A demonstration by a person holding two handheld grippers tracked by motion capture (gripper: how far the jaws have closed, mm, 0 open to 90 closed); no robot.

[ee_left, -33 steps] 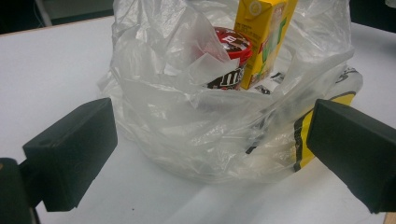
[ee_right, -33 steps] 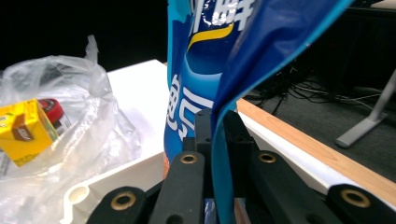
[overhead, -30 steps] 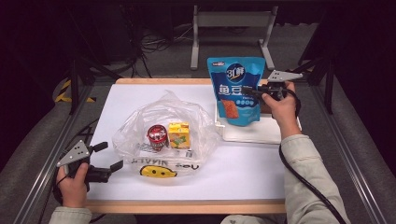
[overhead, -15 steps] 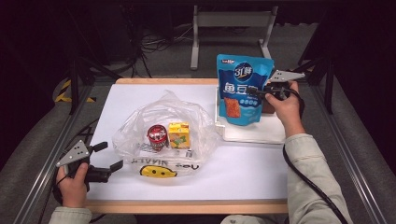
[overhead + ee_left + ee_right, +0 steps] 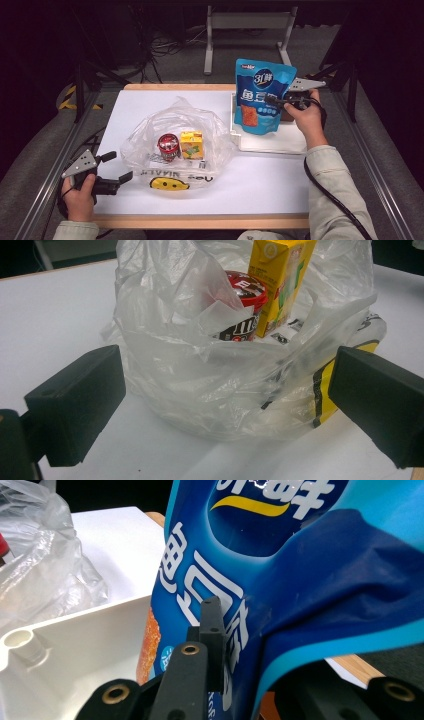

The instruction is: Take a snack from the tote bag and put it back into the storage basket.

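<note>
Right gripper (image 5: pixel 274 100) clamped on upright blue snack pouch (image 5: pixel 262 95) above white tray (image 5: pixel 270 142) at far right, left gripper (image 5: pixel 117 166) jaws wide, resting near-left beside clear plastic bag (image 5: pixel 175 135) holding red can (image 5: pixel 168 145) and yellow carton (image 5: pixel 192 144)

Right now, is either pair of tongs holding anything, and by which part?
The right tongs pinch the blue snack pouch by its right side edge, lifted over the white tray. The left tongs stand open, holding nothing.

Glossy blue foil pouch (image 5: pixel 263 95), crinkled clear plastic bag (image 5: pixel 175 135), matt white table (image 5: pixel 260 180)
</note>
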